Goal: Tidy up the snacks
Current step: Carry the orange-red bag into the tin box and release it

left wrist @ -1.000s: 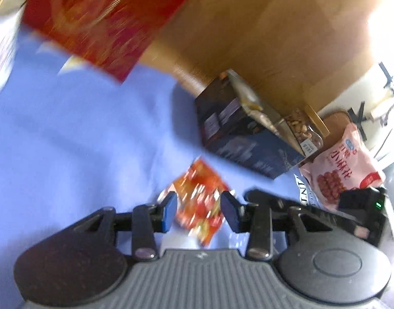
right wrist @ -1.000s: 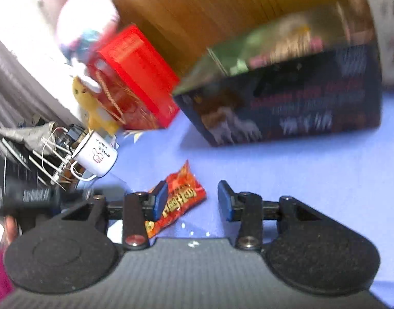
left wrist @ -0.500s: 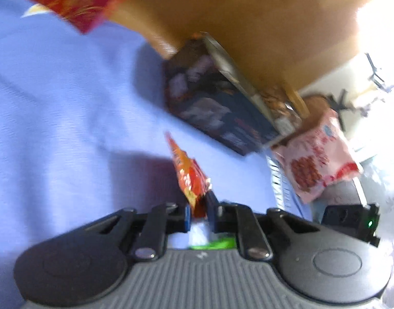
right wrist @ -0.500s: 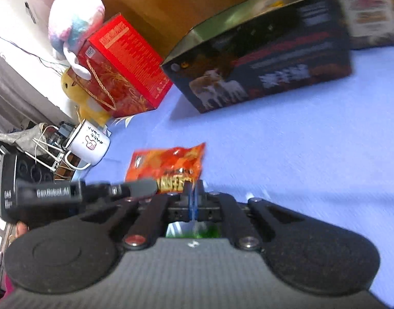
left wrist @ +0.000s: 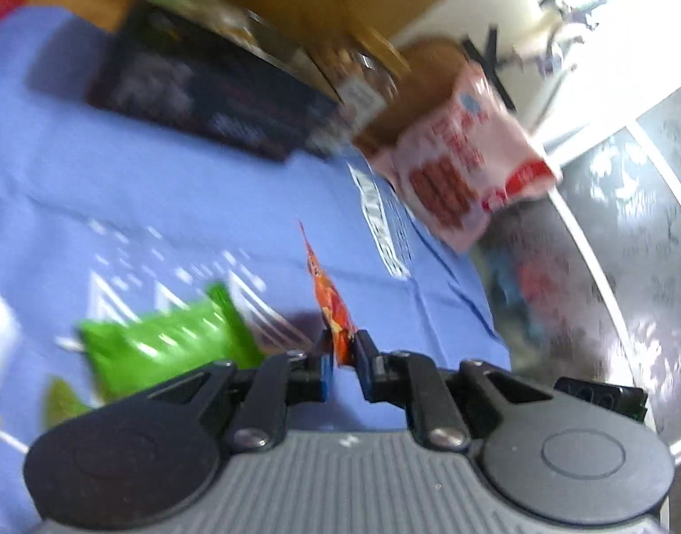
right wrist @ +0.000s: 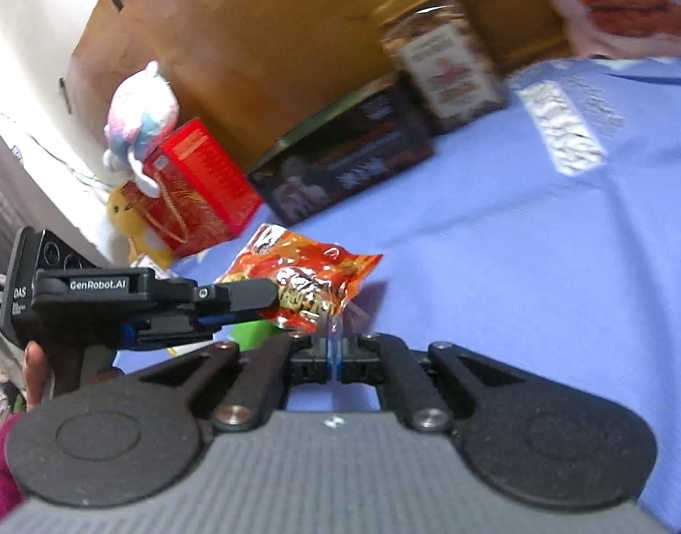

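Note:
My left gripper (left wrist: 342, 356) is shut on an orange-red snack packet (left wrist: 329, 298), held edge-on above the blue tablecloth (left wrist: 118, 187). In the right wrist view the same packet (right wrist: 305, 273) shows flat, with the left gripper (right wrist: 269, 296) clamped on its left side. My right gripper (right wrist: 334, 347) is shut, its pads pinching the packet's clear bottom seam. A green snack packet (left wrist: 162, 347) lies on the cloth to the lower left, under the held packet.
A dark open box (right wrist: 345, 169) stands against a brown cardboard wall (right wrist: 251, 44). Beside it are a nut jar (right wrist: 443, 66), a pink biscuit bag (left wrist: 465, 169), a red gift box (right wrist: 198, 187) and plush toys (right wrist: 140, 115). The table's right edge (left wrist: 487, 311) is near.
Both grippers, shut on the orange-red packet, have lifted it off the cloth and swung right. The green packet has come into view below.

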`<action>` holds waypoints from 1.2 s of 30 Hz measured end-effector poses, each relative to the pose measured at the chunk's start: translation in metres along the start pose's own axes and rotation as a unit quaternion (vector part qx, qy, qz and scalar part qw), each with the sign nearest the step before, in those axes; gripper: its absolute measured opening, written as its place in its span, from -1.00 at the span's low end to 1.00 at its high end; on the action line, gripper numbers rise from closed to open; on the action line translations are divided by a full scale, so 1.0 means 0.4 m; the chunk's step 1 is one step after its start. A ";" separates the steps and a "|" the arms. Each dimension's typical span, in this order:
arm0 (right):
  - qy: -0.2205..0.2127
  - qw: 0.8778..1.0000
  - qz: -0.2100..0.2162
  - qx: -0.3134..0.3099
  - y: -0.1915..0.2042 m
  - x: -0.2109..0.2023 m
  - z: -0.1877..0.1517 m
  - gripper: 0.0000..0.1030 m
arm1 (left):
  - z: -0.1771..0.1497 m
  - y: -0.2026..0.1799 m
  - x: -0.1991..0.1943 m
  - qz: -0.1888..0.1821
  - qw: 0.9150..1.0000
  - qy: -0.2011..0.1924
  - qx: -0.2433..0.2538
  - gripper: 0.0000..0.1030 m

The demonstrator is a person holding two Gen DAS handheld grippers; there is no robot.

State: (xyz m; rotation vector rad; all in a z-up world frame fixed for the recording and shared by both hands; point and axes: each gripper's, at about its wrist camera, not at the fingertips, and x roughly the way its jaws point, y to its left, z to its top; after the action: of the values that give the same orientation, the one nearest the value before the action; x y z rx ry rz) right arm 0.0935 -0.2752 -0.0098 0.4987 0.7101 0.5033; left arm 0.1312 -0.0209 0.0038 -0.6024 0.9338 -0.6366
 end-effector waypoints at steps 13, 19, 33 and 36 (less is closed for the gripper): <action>0.001 0.975 0.150 0.164 -0.138 -0.047 -0.040 -0.13 | -0.008 0.005 -0.038 -0.086 0.993 -0.010 -0.074 -0.78; -0.009 0.959 0.207 0.194 -0.145 -0.039 0.005 -0.18 | 0.004 -0.033 -0.065 -0.101 0.994 -0.010 -0.051 -0.78; -0.035 0.991 0.126 0.002 0.040 0.198 0.306 -0.72 | 0.303 -0.063 -0.081 0.090 0.989 -0.088 0.075 -0.44; -0.047 0.994 0.089 -0.047 0.073 0.300 0.359 -0.64 | 0.372 -0.044 -0.043 0.177 0.972 -0.124 0.096 -0.13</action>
State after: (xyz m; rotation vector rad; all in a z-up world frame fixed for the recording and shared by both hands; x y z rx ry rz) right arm 0.2666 -0.2191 0.0434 0.4970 0.5518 0.6726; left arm 0.2483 0.0083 0.0941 -0.3210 0.7121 -0.3162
